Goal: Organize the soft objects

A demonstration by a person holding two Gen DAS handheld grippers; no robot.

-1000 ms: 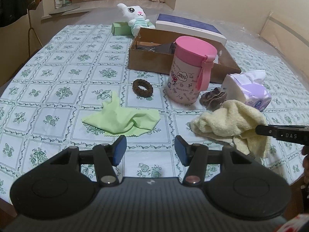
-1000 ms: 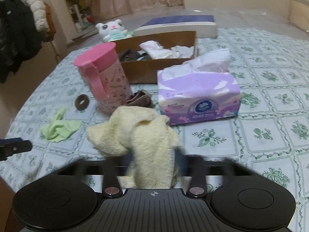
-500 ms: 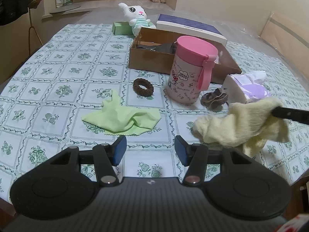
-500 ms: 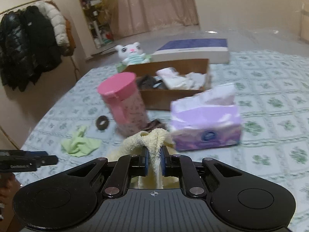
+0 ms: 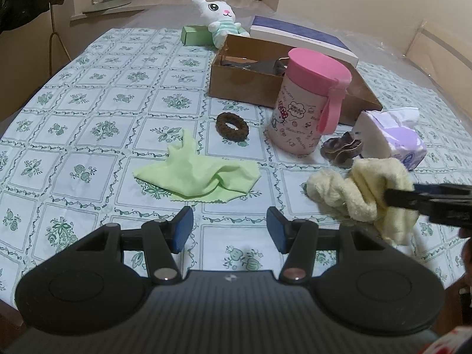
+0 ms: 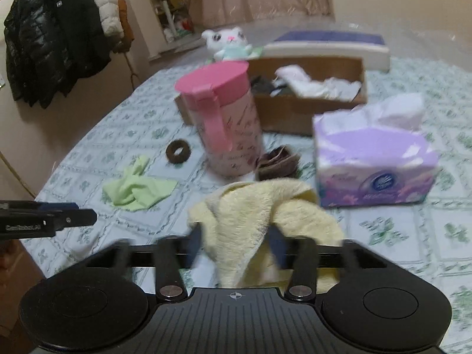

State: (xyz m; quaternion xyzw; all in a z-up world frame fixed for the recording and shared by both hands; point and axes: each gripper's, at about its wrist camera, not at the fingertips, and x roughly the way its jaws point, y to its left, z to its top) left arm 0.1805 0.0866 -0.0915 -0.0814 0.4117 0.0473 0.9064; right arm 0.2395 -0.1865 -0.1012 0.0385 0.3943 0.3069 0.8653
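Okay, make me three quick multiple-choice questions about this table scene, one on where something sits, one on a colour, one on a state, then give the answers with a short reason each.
1. The brown hair tie lies:
A. inside the cardboard box
B. on the tablecloth beside the pink-lidded cup
C. on the tissue pack

2. The flat cloth before the left gripper is:
A. light green
B. red
C. black

3. The cardboard box is:
A. taped shut
B. open-topped with items inside
C. flattened

Answers: 1 B, it lies on the tablecloth left of the cup. 2 A, plainly pale green. 3 B, clothes show inside it.
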